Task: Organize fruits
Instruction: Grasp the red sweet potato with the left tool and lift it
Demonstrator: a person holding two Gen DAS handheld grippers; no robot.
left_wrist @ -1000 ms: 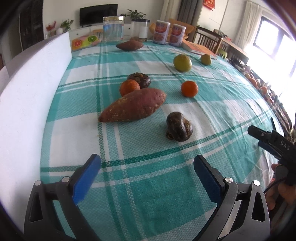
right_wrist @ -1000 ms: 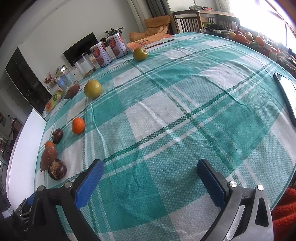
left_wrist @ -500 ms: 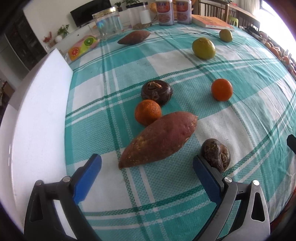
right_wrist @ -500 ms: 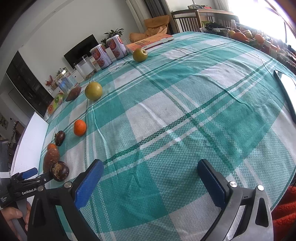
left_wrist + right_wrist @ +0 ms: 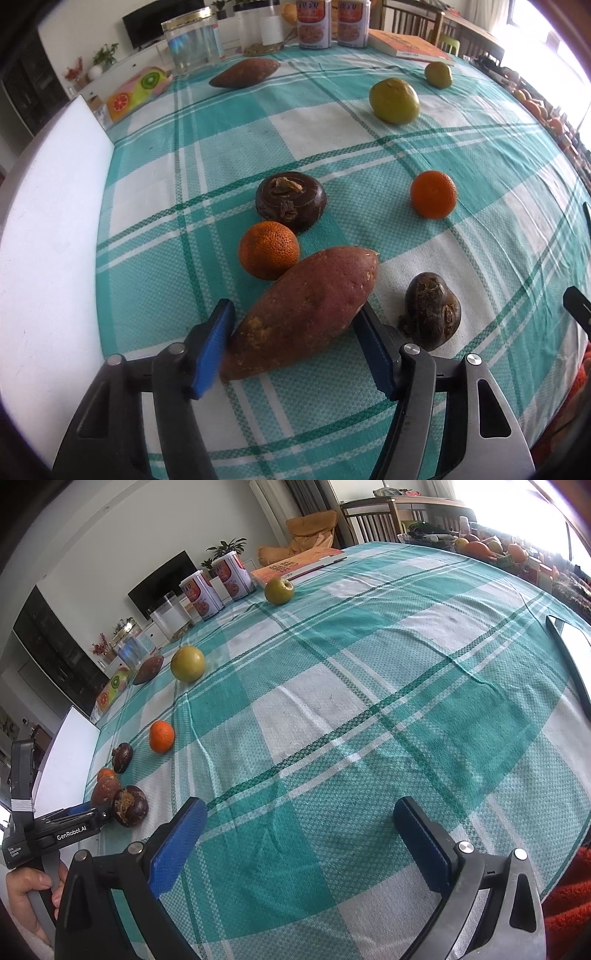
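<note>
Closer now than a second ago, the left gripper (image 5: 295, 347) has its jaws closing around the sweet potato (image 5: 303, 314), which lies on the table (image 5: 332, 125) at six o'clock, so it can be lifted. The right gripper (image 5: 295, 845) waits wide open, holding nothing.

The left gripper (image 5: 293, 341) is closing its blue jaws around a sweet potato (image 5: 306, 310); an orange (image 5: 268, 249) touches the potato's far side.

Sweet potato (image 5: 306, 314) between left gripper (image 5: 295, 345) jaws, closing; orange (image 5: 268, 250) just behind, dark tuber (image 5: 432, 310) right.
</note>
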